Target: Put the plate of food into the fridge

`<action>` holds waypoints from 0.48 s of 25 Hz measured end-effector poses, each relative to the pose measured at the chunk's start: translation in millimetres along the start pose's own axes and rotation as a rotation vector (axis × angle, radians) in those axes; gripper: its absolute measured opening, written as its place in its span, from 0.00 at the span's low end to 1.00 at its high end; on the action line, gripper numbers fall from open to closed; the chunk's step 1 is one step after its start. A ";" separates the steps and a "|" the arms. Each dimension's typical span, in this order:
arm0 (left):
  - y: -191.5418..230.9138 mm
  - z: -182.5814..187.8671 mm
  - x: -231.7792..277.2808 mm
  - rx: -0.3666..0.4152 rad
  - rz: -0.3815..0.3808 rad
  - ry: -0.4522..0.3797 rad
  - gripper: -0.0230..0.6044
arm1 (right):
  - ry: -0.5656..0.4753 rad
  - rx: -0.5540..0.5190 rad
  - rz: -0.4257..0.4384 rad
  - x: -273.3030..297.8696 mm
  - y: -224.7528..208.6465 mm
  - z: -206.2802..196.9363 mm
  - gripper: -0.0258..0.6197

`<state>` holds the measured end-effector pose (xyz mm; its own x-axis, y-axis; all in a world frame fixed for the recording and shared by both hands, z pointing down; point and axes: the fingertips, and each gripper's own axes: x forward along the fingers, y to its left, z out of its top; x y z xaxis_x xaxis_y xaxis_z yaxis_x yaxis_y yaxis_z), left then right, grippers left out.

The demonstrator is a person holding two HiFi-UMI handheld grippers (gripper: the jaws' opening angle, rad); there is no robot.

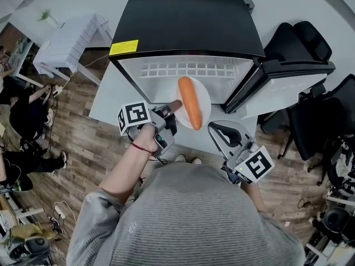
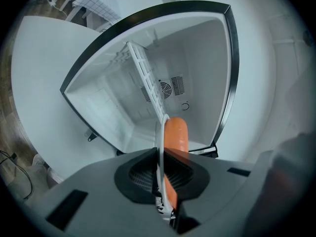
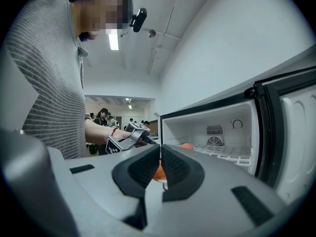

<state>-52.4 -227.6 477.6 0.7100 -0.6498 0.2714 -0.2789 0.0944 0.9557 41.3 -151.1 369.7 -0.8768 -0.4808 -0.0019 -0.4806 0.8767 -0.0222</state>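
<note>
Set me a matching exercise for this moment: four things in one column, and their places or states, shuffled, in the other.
Things:
1. carrot
2. plate
3. door
4. right gripper

States:
a. swung open
b. shut, empty
c. lying on the plate
d. clamped at its rim by the left gripper

Pairs: 1-c, 2-d, 3-a, 4-b

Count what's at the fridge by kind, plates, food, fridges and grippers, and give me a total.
white round plate: 1
long orange carrot: 1
black open fridge: 1
handheld grippers: 2 (left gripper, right gripper)
Total: 5
</note>
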 end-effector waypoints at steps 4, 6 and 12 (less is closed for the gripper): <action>-3.4 7.2 3.7 0.003 0.003 -0.006 0.09 | 0.002 0.003 -0.004 0.7 -3.0 -0.4 0.06; -4.7 11.9 5.9 0.003 0.005 -0.010 0.09 | 0.002 0.004 -0.005 1.5 -4.7 -0.6 0.06; -2.4 25.5 14.6 -0.017 0.024 -0.037 0.09 | 0.000 0.010 -0.011 2.0 -10.2 -1.6 0.06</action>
<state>-57.8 -256.5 476.4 0.6786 -0.6749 0.2898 -0.2840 0.1228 0.9509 44.4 -161.0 371.6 -0.8713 -0.4908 -0.0019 -0.4905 0.8709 -0.0323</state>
